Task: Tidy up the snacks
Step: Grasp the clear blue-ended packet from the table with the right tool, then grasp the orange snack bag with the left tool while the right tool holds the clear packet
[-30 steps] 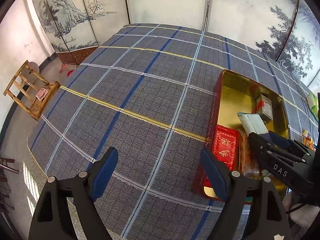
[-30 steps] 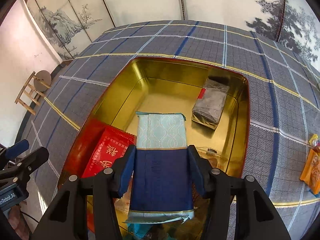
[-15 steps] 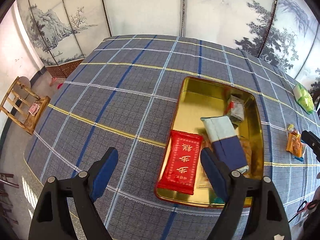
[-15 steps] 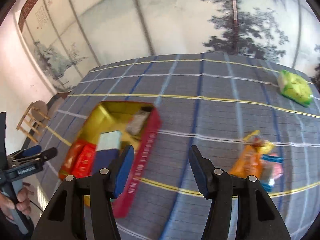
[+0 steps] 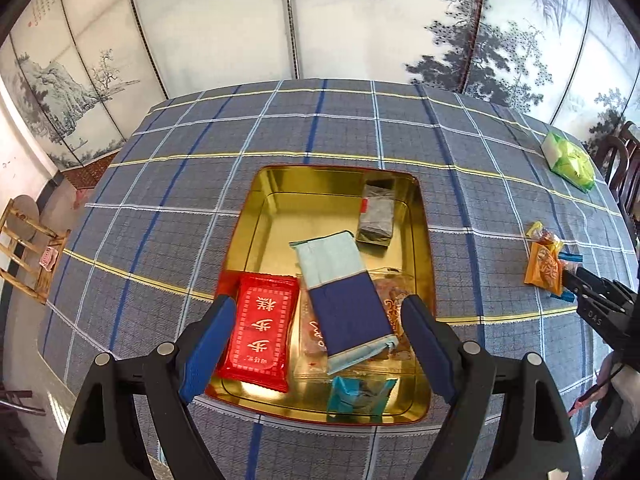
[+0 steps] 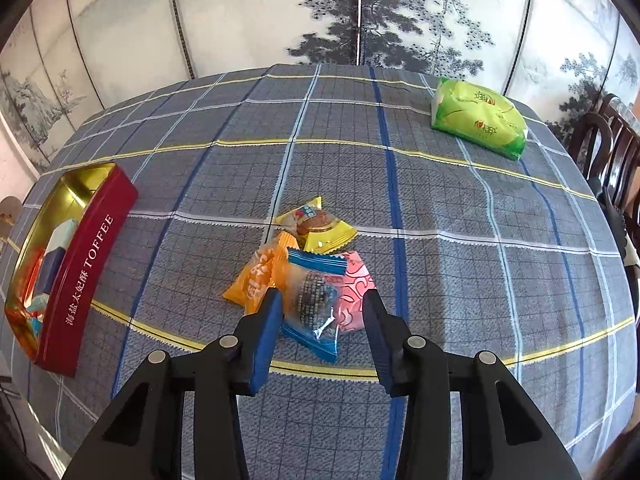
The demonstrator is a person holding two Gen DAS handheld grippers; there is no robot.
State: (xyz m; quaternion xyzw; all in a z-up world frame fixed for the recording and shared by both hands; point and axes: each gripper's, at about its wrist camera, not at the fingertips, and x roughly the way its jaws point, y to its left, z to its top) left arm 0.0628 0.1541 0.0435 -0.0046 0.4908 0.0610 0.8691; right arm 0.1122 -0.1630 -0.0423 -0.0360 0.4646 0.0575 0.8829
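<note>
A gold tin [image 5: 256, 216] with red outer walls [image 6: 92, 264] holds a red packet [image 5: 260, 332], a blue-and-teal packet [image 5: 344, 300], a grey packet [image 5: 376, 212] and a small teal packet [image 5: 356, 392]. My left gripper [image 5: 316, 332] is open and empty above the tin's near end. My right gripper [image 6: 320, 312] is open, its jaws standing either side of a blue-wrapped snack [image 6: 314, 300] in a small pile with an orange packet [image 6: 260, 276], a yellow one [image 6: 320, 224] and a pink one [image 6: 356, 292]. The pile also shows in the left wrist view [image 5: 546, 264].
A green packet [image 6: 478, 120] lies at the far right of the checked tablecloth [image 6: 460, 240]. Dark chairs [image 6: 608, 148] stand at the table's right edge. A wooden stool [image 5: 28, 248] stands on the floor to the left. Painted screens stand behind the table.
My right gripper let go of the blue-and-teal packet in the tin and swung right to the snack pile. My left gripper's view moved to centre over the tin.
</note>
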